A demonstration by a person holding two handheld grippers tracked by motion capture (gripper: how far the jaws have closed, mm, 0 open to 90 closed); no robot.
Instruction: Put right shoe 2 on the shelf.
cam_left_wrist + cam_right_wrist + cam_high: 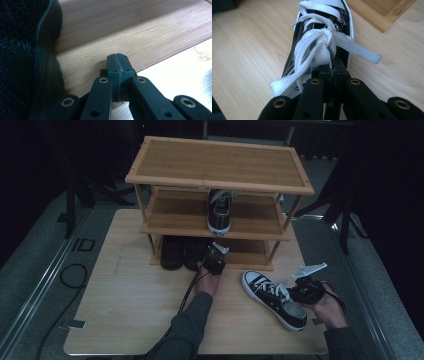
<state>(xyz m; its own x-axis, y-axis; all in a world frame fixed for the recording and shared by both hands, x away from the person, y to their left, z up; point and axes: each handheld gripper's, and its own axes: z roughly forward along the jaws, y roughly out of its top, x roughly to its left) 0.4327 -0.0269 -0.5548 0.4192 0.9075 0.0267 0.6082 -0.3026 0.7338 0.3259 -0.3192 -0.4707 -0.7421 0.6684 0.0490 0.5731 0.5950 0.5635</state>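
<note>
Right tongs (333,65): jaws pressed together at the sneaker's tongue, just under the bow of its white laces (317,47); whether they pinch the tongue or a lace cannot be told. In the high view they sit at the sneaker's heel end, in the person's right hand (327,306).
Sneaker (274,299): black canvas with white toe cap and sole, lying on the bench (130,310) near its front right corner, toe pointing towards the shoe rack.
Left tongs (118,65): jaws fully together with nothing between them, tips at the front lip of the rack's bottom shelf (140,37), just beside a dark shoe (25,62).
Shoe rack (220,162): three bamboo tiers at the bench's far edge.
Middle shelf: a second black-and-white sneaker (219,210), toe outward.
Bottom shelf: a dark pair (181,252) at its left end.
</note>
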